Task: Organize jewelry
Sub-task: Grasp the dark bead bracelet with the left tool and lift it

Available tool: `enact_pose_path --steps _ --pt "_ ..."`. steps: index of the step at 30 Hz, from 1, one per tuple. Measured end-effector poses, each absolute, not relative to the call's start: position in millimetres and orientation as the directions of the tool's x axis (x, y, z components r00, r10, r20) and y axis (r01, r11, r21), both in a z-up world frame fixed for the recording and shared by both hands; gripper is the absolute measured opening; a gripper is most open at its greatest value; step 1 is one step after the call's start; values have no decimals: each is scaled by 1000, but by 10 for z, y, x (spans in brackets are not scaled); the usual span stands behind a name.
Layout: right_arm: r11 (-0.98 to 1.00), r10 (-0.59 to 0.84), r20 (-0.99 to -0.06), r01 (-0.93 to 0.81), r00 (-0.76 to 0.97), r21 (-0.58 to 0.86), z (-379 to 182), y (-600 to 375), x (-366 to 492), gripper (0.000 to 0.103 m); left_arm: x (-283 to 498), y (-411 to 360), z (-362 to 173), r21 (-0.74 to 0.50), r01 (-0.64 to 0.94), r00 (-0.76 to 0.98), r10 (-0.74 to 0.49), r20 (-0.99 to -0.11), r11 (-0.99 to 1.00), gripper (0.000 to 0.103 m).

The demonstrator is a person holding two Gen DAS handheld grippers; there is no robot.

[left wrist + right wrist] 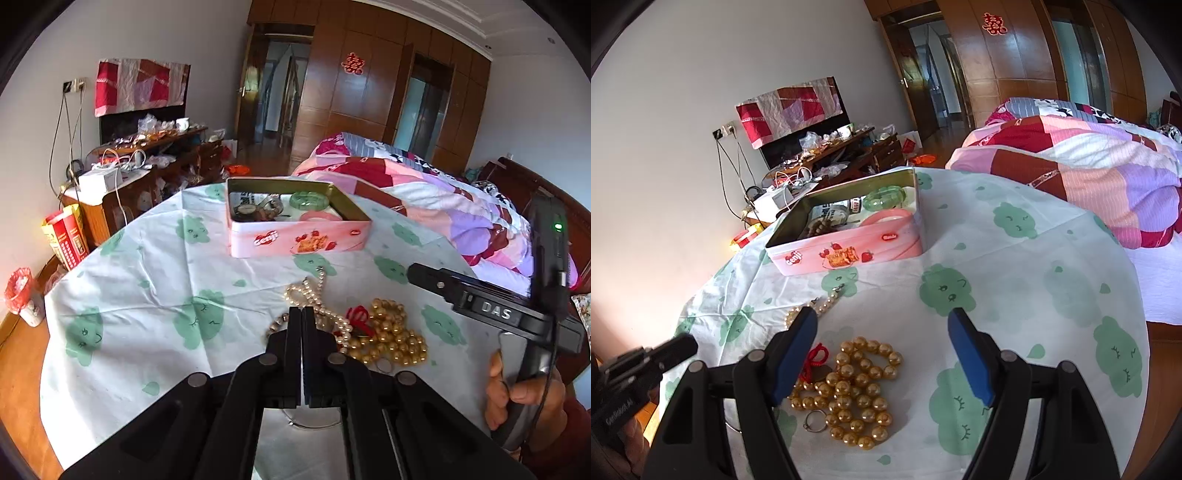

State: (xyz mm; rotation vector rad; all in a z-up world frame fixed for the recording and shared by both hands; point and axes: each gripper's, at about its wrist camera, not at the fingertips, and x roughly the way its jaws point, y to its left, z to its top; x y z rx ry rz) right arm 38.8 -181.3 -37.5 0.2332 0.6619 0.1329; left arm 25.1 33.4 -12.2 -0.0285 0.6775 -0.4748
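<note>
Gold bead necklace (849,391) heaps on the tablecloth (1034,258) beside a pearl strand (317,295) – pink tin (295,236) beyond. Left gripper (301,314) pressed together over the pearls; right gripper (882,354) spread, empty, bare cloth rightward.

A patchwork quilt (1082,162) lies beyond the cloud-print tablecloth (1015,258).

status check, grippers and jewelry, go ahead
Left gripper shut over the pearl strand, grip itself hidden. Right gripper open, empty, above the gold bead necklace. Pink tin open, path clear.
</note>
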Motion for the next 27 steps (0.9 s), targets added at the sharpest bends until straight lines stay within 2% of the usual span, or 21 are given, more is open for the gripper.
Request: enact_pose_path --steps 6,7,8,10,11,14,15,16,17,20,23,27 --pt "966 197 -596 -52 778 252 -374 -1787 391 76 446 367 -269 -196 383 642 -413 -646 903 3" --pt "966 198 -597 -51 777 255 -375 -1793 390 76 509 364 -291 -207 384 628 -419 -656 900 15" --pt "965 199 -598 -48 777 258 -378 -1798 391 76 536 362 -306 -210 382 623 -419 -661 900 37" --pt "964 199 -600 -43 775 264 -380 -1810 393 76 633 349 -341 -211 362 625 -405 -667 908 62" --pt "963 200 -600 -43 774 265 -381 -1812 394 76 656 349 -356 -211 354 628 -399 -668 911 63" --pt "965 197 -601 -46 775 258 -379 -1808 398 76 754 289 -455 -180 325 601 -350 -718 928 60" --pt "966 196 -601 -49 775 253 -376 -1804 405 76 781 259 -490 -173 330 582 -344 -737 928 54" --pt "967 195 -600 -51 776 249 -372 -1796 409 76 804 232 -522 -163 329 565 -332 -756 930 35" --pt "968 194 -601 -54 776 244 -371 -1788 414 76 834 215 -550 -157 328 549 -323 -771 932 26" --pt "967 202 -603 -59 772 248 -382 -1768 447 76 854 161 -589 -138 346 527 -314 -790 928 7" --pt "965 215 -608 -70 764 253 -385 -1728 487 76 819 129 -590 -130 368 525 -321 -788 921 7" --pt "965 225 -611 -87 759 248 -363 -1672 521 76 812 289 -542 -185 323 554 -344 -759 928 7"
